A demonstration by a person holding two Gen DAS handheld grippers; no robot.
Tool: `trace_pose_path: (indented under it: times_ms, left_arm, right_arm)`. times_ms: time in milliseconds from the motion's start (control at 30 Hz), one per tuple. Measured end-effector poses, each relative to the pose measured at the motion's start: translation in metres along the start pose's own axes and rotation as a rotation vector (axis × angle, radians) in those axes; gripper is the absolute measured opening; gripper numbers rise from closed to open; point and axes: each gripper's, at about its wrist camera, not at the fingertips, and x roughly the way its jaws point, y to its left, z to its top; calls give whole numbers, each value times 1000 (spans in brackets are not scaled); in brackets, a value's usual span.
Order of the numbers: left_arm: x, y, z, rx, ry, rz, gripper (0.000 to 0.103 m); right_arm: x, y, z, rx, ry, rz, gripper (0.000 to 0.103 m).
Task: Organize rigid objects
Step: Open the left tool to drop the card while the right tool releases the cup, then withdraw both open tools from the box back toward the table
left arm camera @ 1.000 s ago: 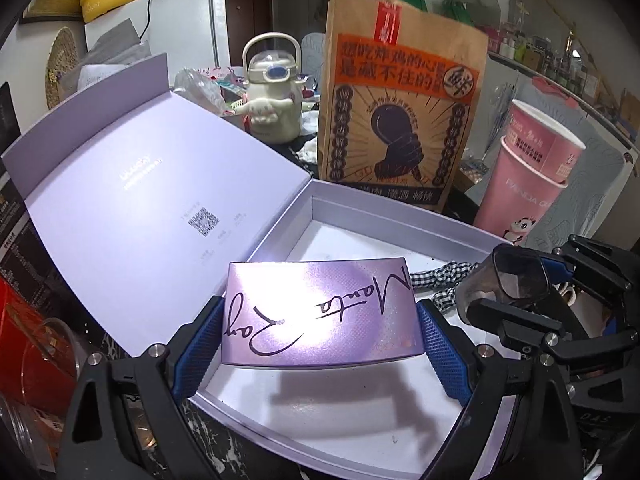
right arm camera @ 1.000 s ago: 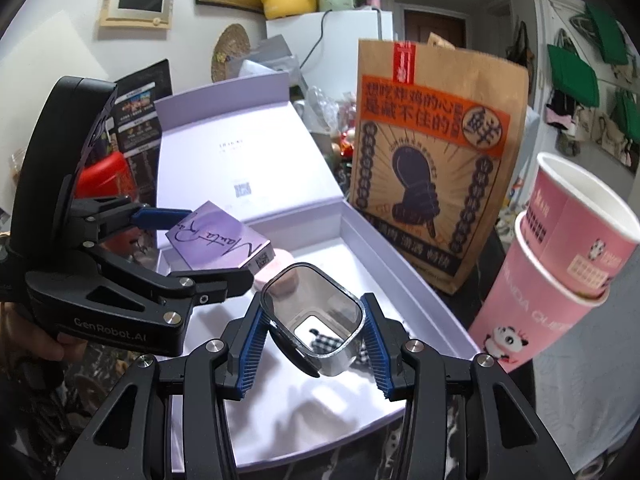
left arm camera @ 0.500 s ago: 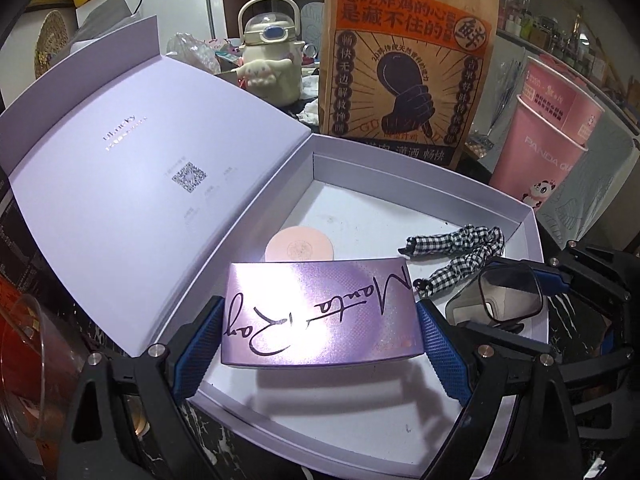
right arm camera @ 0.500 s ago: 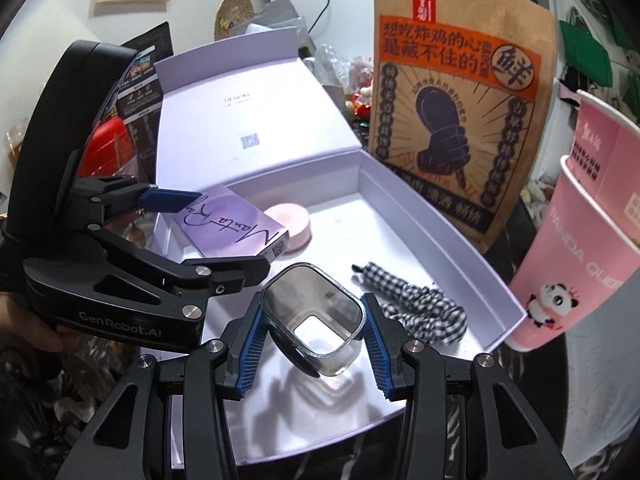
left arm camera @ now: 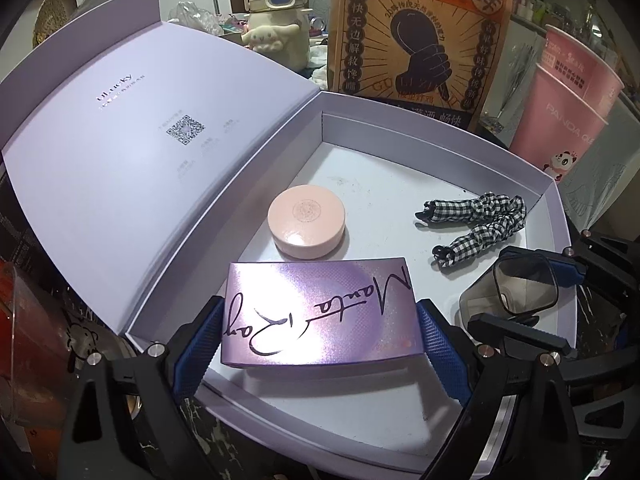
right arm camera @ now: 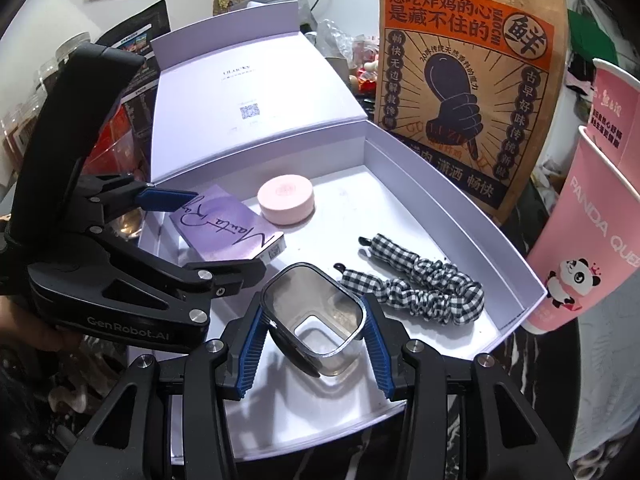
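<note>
My left gripper (left arm camera: 320, 340) is shut on a purple "Manta Ray" box (left arm camera: 320, 312), held low over the near left part of the open lavender gift box (left arm camera: 440, 124). The purple box also shows in the right wrist view (right arm camera: 228, 228). My right gripper (right arm camera: 314, 340) is shut on a clear square cup (right arm camera: 316, 312), held over the gift box's near right part; the cup also shows in the left wrist view (left arm camera: 516, 296). A pink round compact (left arm camera: 306, 226) and a checked fabric hair tie (left arm camera: 476, 224) lie inside the box.
The box lid (left arm camera: 140, 152) stands open to the left. A brown paper bag (left arm camera: 416, 28) stands behind the box, stacked pink paper cups (left arm camera: 568, 100) at the right, a cream kettle (left arm camera: 276, 32) at the back.
Both grippers have moved down and forward over the gift box with their objects. The pink compact and the hair tie have come fully into view.
</note>
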Motion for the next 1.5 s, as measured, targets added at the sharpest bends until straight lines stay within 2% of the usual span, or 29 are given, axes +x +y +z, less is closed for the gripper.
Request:
trace_pose_path:
  times_ms: [200,367,600,800,1267,1500]
  left_arm:
    - [-1,-2,0,-3,22,19,94]
    - [-1,0,2,-20,34,14,94]
    - [0,-1,8,-24,49,-7,94]
    - [4,0,8,-37,96,0,94]
    - [-38,-1,7,-59,12,14,94]
    - [-62,0,6,-69,-37,26,94]
  right_arm:
    - [2,-1,2,-3,14,-15,47]
    - [-2,-5,5,3,14,-32,57]
    - [-14,-6,6,18,1,-51,57]
    - [-24,-9,3,37,-1,-69,58]
    - [-57,-18,-6,100,-43,-121,58]
    - [-79,-10,-7,99,-83,-144,58]
